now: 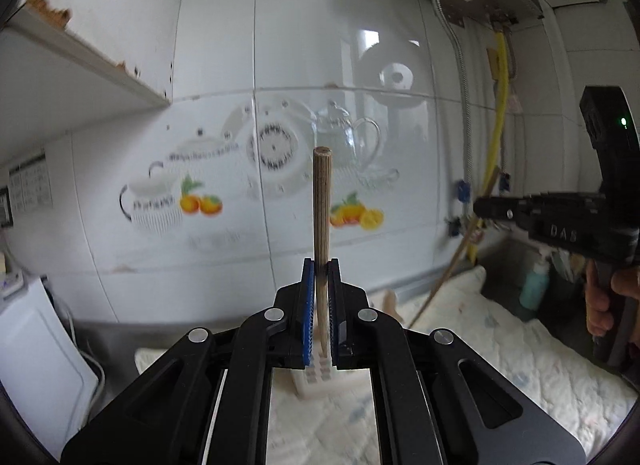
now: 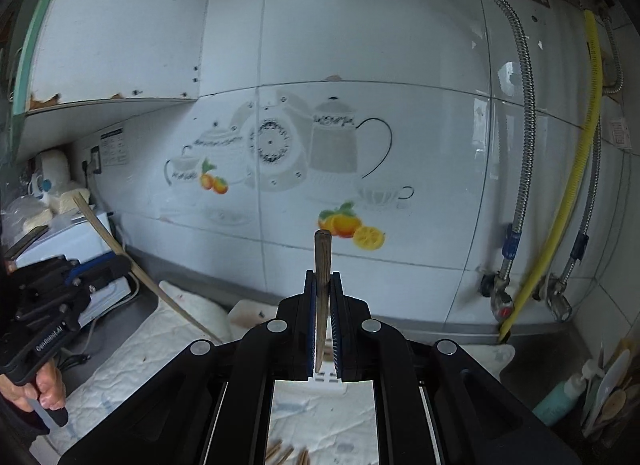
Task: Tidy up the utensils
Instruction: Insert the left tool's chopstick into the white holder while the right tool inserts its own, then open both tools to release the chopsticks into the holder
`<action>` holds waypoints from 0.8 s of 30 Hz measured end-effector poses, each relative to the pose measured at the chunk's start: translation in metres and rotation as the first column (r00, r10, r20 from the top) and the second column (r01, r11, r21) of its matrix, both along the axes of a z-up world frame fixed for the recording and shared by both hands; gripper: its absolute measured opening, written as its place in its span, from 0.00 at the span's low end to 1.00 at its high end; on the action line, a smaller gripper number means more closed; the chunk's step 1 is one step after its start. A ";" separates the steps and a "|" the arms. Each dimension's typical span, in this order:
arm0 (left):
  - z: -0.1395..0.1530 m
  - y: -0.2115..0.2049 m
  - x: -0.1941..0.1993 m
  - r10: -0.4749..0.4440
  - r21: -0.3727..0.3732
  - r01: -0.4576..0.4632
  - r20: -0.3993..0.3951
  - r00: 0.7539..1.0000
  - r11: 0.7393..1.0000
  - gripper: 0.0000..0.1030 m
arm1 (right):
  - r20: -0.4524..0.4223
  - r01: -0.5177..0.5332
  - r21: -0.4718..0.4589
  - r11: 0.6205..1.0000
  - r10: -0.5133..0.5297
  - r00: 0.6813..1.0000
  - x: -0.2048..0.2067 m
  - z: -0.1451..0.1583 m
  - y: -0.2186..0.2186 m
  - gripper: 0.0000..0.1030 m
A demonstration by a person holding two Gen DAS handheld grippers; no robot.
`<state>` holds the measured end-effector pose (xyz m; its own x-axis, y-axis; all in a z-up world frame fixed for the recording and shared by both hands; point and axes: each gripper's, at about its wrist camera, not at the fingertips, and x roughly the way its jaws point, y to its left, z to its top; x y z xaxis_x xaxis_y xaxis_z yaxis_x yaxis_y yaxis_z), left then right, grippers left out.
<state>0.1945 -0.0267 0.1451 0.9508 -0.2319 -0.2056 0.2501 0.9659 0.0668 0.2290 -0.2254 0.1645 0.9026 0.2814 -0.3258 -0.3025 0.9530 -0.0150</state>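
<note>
My left gripper [image 1: 321, 265] is shut on a wooden chopstick [image 1: 321, 201] that stands upright, its lower end over a white slotted utensil holder [image 1: 316, 379]. My right gripper [image 2: 322, 277] is shut on another wooden chopstick [image 2: 322, 257], also upright, above the same white holder [image 2: 326, 376]. In the left wrist view the right gripper [image 1: 480, 209] shows at the right with its chopstick [image 1: 448, 269] slanting down. In the right wrist view the left gripper [image 2: 120, 265] shows at the left with its chopstick [image 2: 132, 265]. More wooden chopsticks [image 2: 288, 455] lie on the cloth below.
A white quilted cloth [image 2: 152, 345] covers the counter. The tiled wall [image 2: 360, 45] with teapot decals is close ahead. A yellow hose [image 2: 568, 193] and metal pipes run down at the right. A teal bottle [image 2: 560, 397] and a utensil tub stand at the right. A white appliance [image 1: 36, 345] is at the left.
</note>
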 end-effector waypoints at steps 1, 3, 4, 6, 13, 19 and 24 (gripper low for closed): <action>0.004 -0.001 0.009 0.009 -0.001 -0.009 0.014 1.000 1.000 0.04 | 0.000 0.005 0.004 1.000 -0.005 1.000 0.007 0.000 0.000 0.06; 0.008 -0.004 0.024 0.027 0.009 -0.027 0.043 0.999 1.000 0.04 | 0.003 0.015 0.007 1.000 -0.015 1.000 0.023 -0.002 -0.001 0.06; 0.008 -0.005 0.031 0.042 0.012 -0.042 0.053 0.998 0.999 0.04 | 0.004 0.016 0.011 1.000 -0.016 1.000 0.029 -0.004 -0.001 0.06; 0.005 -0.004 0.045 0.051 0.000 -0.051 0.053 0.997 0.999 0.04 | 0.001 0.018 0.016 1.000 -0.018 1.000 0.041 -0.008 -0.001 0.06; -0.030 0.007 0.092 0.059 -0.068 -0.062 -0.038 0.998 0.996 0.04 | -0.041 0.019 0.011 1.000 -0.019 0.999 0.072 -0.039 0.003 0.06; -0.062 0.013 0.117 0.038 -0.093 -0.054 -0.164 0.986 0.994 0.05 | -0.108 0.012 -0.014 1.000 -0.013 0.994 0.087 -0.067 0.006 0.07; -0.070 0.015 0.119 0.031 -0.110 -0.053 -0.194 0.981 0.993 0.08 | -0.113 0.032 -0.038 0.999 -0.037 0.993 0.084 -0.074 0.006 0.30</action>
<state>0.3133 -0.0119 0.0753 0.9056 -0.2254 -0.3594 0.2070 0.9743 -0.0894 0.3127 -0.2190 0.0909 0.8679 0.2368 -0.4366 -0.2712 0.9624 -0.0171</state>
